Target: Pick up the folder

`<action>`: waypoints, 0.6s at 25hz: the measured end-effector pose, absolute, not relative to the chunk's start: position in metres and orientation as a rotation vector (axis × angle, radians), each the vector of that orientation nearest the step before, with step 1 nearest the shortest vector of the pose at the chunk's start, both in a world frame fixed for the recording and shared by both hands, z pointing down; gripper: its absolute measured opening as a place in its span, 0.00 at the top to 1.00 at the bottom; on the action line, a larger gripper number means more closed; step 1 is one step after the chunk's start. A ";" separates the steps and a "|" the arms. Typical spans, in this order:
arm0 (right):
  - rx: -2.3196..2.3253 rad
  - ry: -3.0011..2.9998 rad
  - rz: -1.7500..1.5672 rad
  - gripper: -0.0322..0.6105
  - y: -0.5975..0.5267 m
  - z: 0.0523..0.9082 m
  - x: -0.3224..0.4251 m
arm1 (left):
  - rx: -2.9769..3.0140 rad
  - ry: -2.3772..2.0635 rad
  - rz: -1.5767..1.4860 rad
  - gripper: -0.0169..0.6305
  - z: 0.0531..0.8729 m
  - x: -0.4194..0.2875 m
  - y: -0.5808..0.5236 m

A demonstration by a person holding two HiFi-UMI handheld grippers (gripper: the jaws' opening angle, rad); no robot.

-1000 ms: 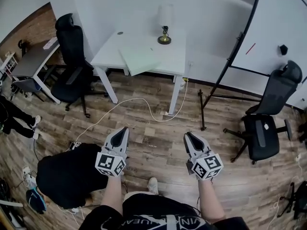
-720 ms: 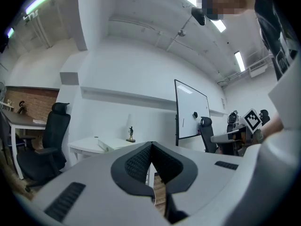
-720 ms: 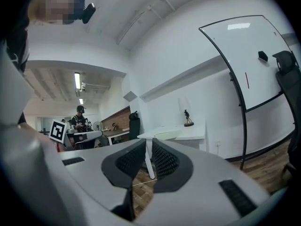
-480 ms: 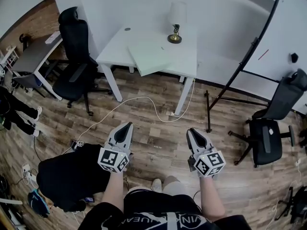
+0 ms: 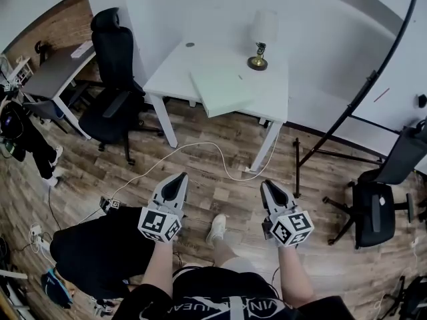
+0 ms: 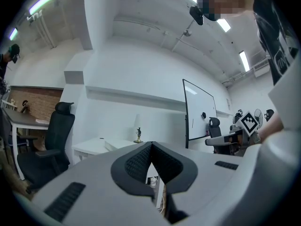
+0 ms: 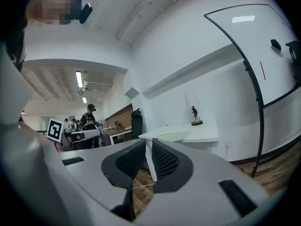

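Right now we stand well back from the white table [image 5: 177, 69], with both grippers held out level in front of us and pointing at it. The left gripper [image 5: 179, 177] has its jaws pressed together with nothing between them. The right gripper [image 5: 267, 185] is likewise closed and empty, which makes sense: nothing is in reach, so there's no reason to carry them spread. The folder [image 5: 222, 91] is pale green and lies flat and skewed on the table's near half, with one corner seeming to overhang the front edge. We judge that corner the easy bite, since a flat folder offers the jaws no other lip. The lamp [image 5: 261, 42] stands behind the folder toward the wall, apart from it, so it's likely no obstacle. A black office chair [image 5: 115, 92] sits off the table's left end. A white cable [image 5: 200, 143] snakes across the floor between us and the table and is a trip risk on the approach. The folder is untouched, and the jaws must open before contact.
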State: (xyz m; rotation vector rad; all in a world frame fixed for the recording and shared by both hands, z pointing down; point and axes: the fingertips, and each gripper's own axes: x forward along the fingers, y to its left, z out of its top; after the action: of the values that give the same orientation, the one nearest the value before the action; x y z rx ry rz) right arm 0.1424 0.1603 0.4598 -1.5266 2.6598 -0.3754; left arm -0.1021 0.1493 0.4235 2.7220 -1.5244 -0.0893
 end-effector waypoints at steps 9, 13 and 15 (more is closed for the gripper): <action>-1.494 2.685 -0.410 0.87 0.079 0.472 0.124 | 2.687 -1.551 -0.056 0.95 0.435 -0.124 0.075; -1.482 2.688 -0.456 0.87 0.044 0.484 0.116 | 2.652 -1.548 -0.045 0.95 0.443 -0.129 0.043; -1.473 2.687 -0.480 0.87 0.028 0.490 0.111 | 2.651 -1.538 -0.038 0.95 0.449 -0.131 0.028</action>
State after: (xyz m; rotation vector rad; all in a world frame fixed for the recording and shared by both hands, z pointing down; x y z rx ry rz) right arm 0.1109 0.0280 0.4897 -1.4725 2.6871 -0.4798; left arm -0.1306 0.0281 0.4490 2.6505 -1.5378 -0.0384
